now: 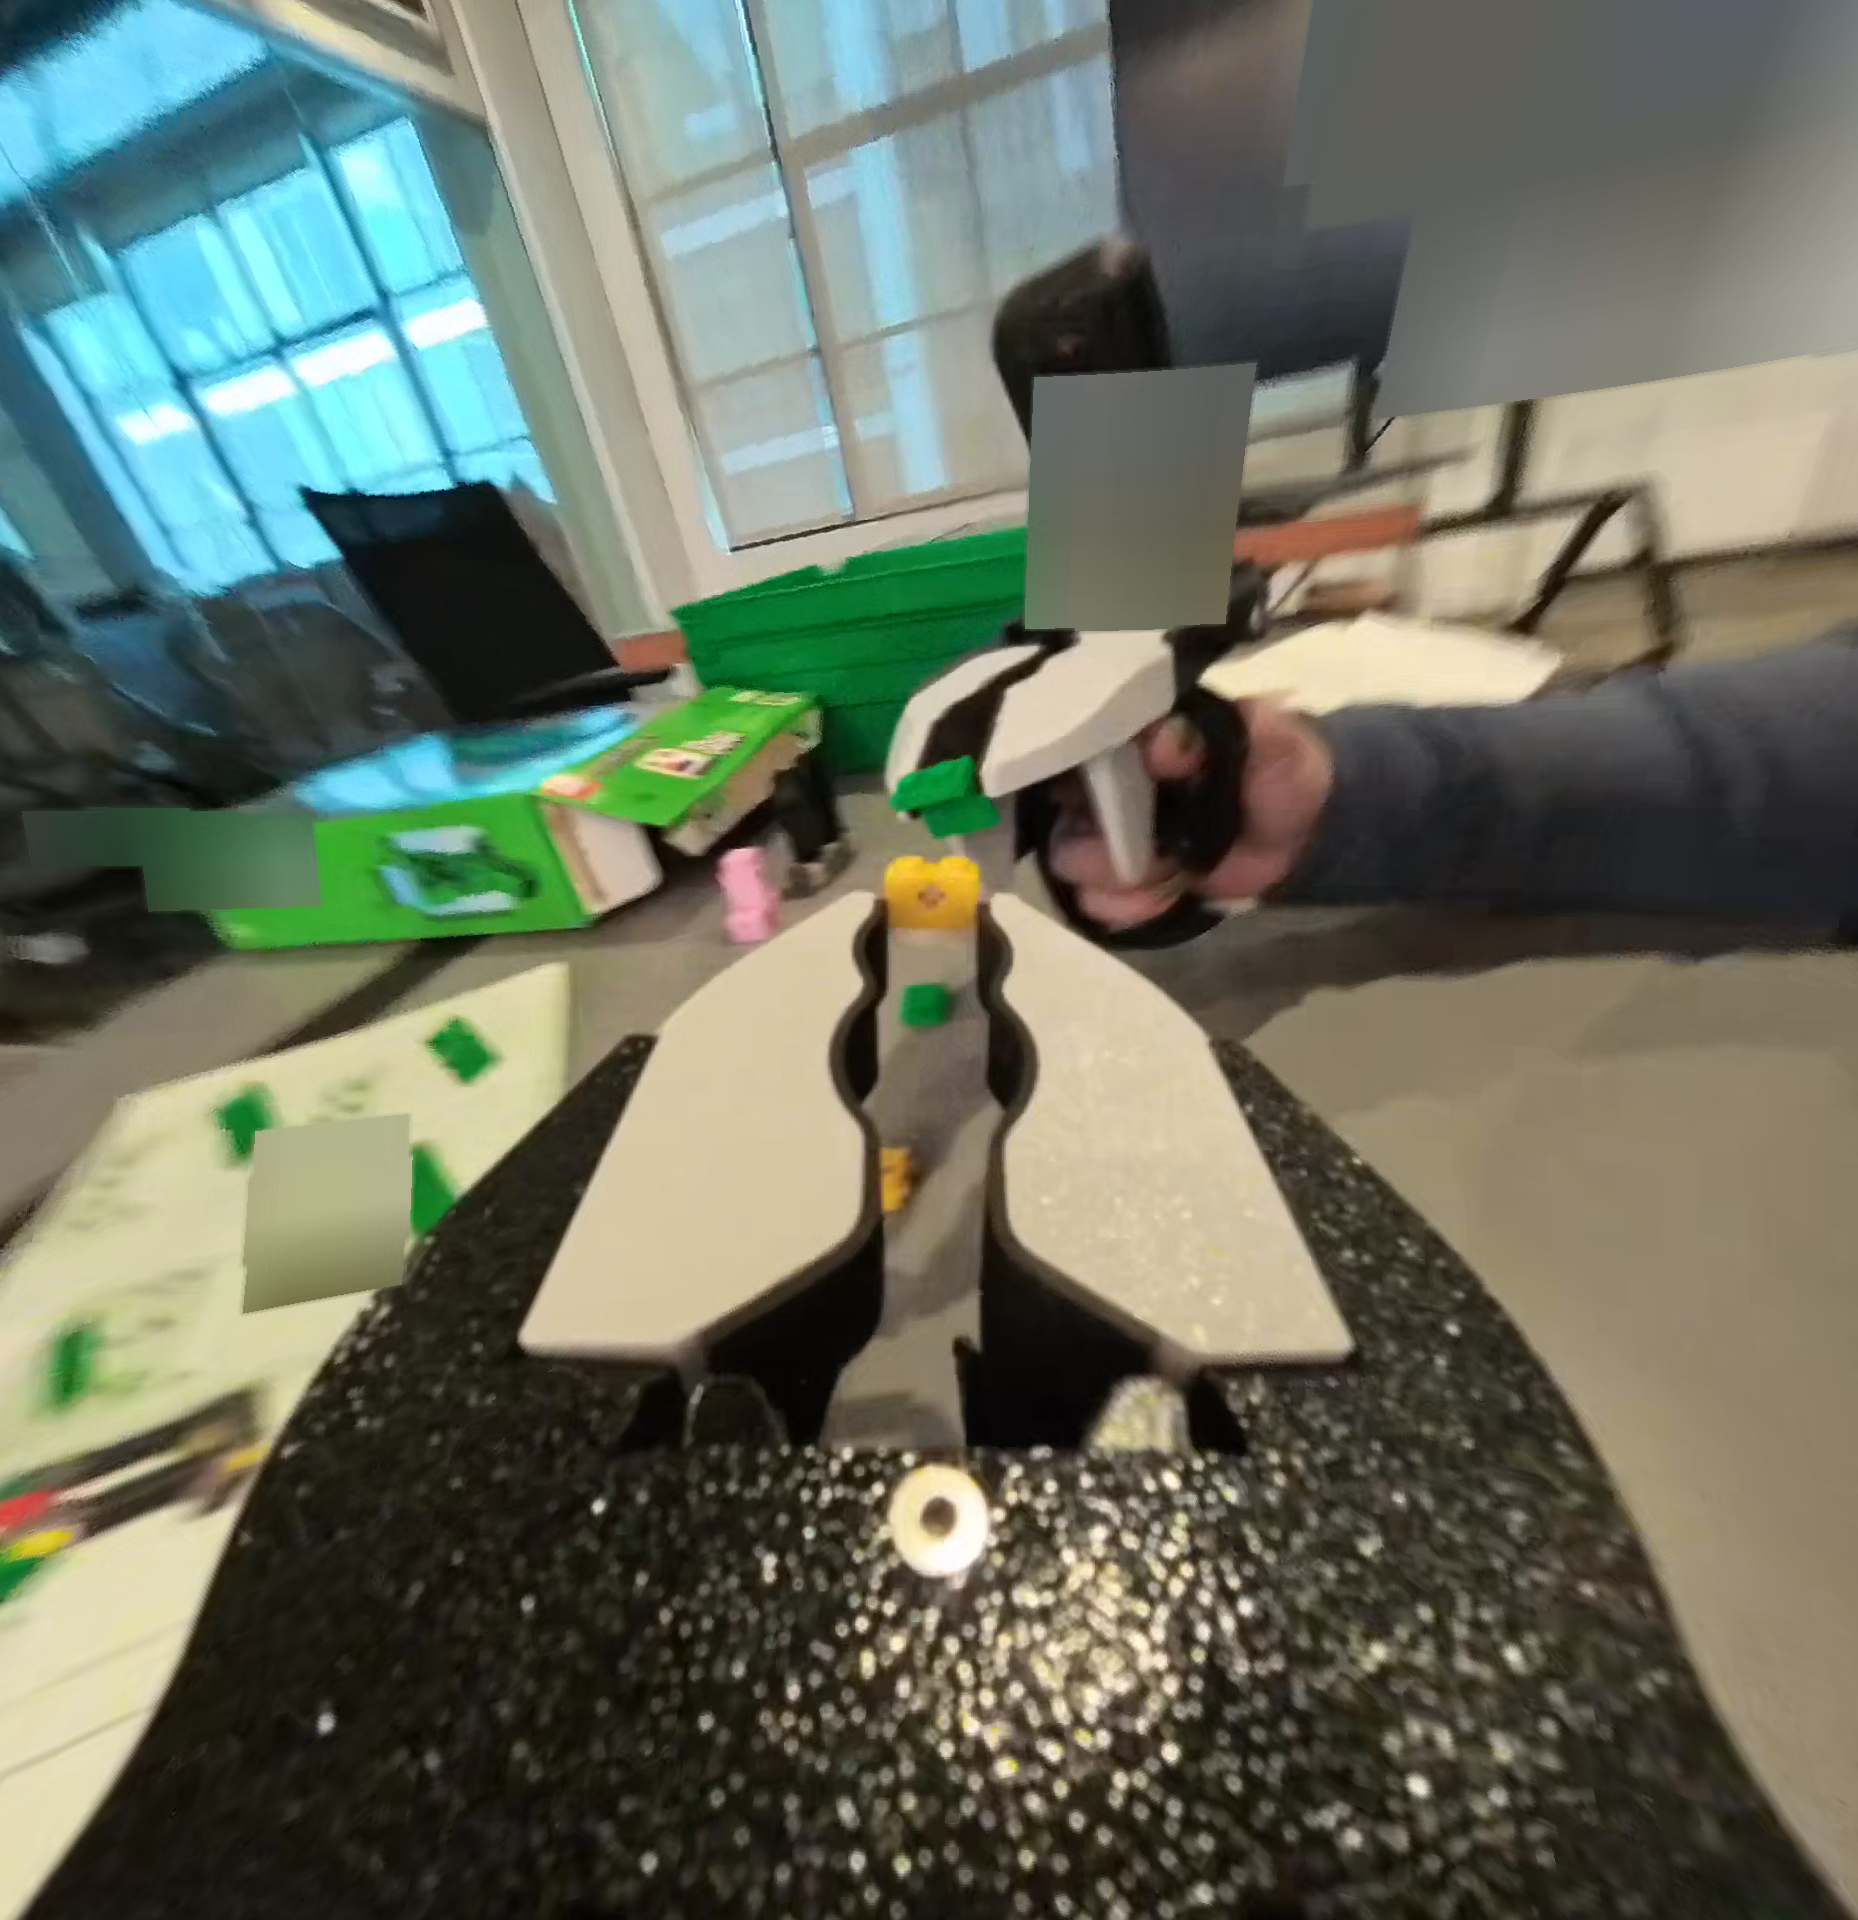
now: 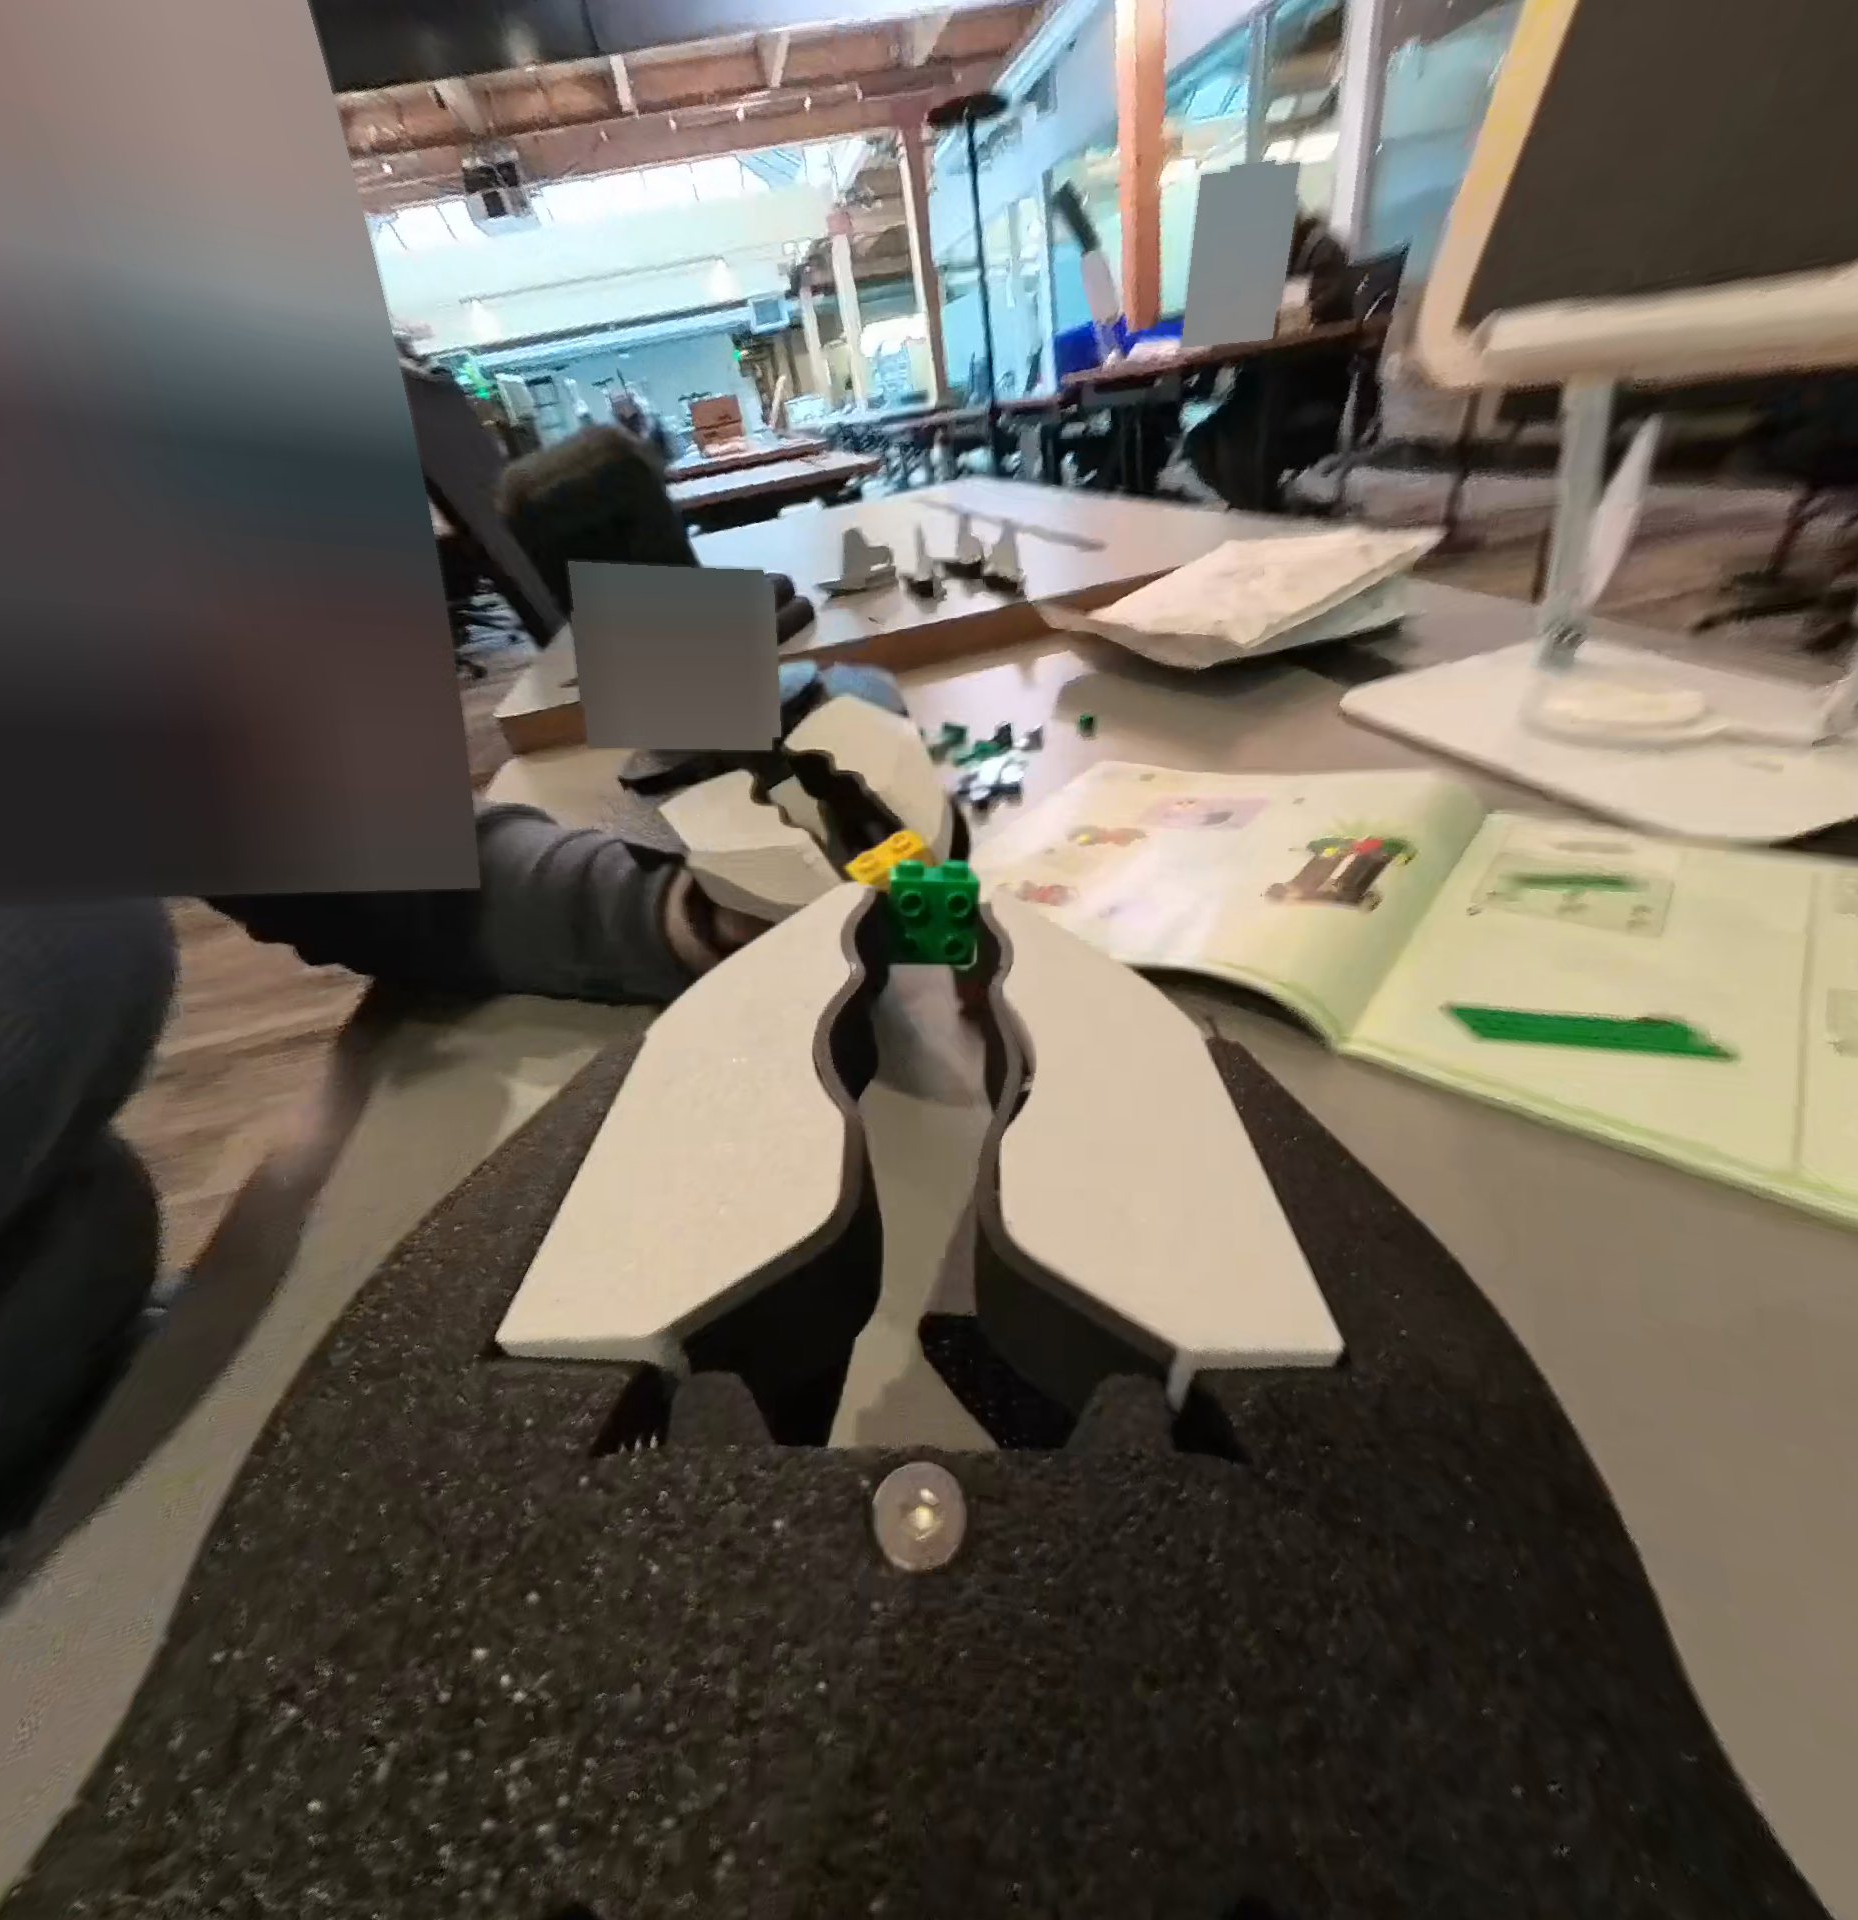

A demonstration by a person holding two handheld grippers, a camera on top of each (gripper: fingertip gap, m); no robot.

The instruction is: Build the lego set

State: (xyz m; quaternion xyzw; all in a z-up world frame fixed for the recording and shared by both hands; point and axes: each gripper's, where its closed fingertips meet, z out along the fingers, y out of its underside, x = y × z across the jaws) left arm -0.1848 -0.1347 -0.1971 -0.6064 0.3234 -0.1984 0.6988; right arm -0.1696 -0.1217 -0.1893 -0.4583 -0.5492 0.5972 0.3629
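Your left gripper (image 1: 930,914) pinches the yellow brick (image 1: 931,896), your right gripper (image 2: 930,925) clamps the green brick (image 2: 933,911) just above it; misaligned studs could pop either loose.

The left claw (image 1: 930,920) had pale grey fingers with black inner edges on a black, glittery body; the right claw (image 2: 930,930) matched it. A yellow brick (image 1: 931,891) sat between the left fingertips, a bright green studded brick (image 2: 933,911) between the right. The bench (image 2: 1476,1299) was plain grey. The booklet (image 2: 1424,935) showed pale green pages with green drawings. The box (image 1: 437,862) was vivid green.
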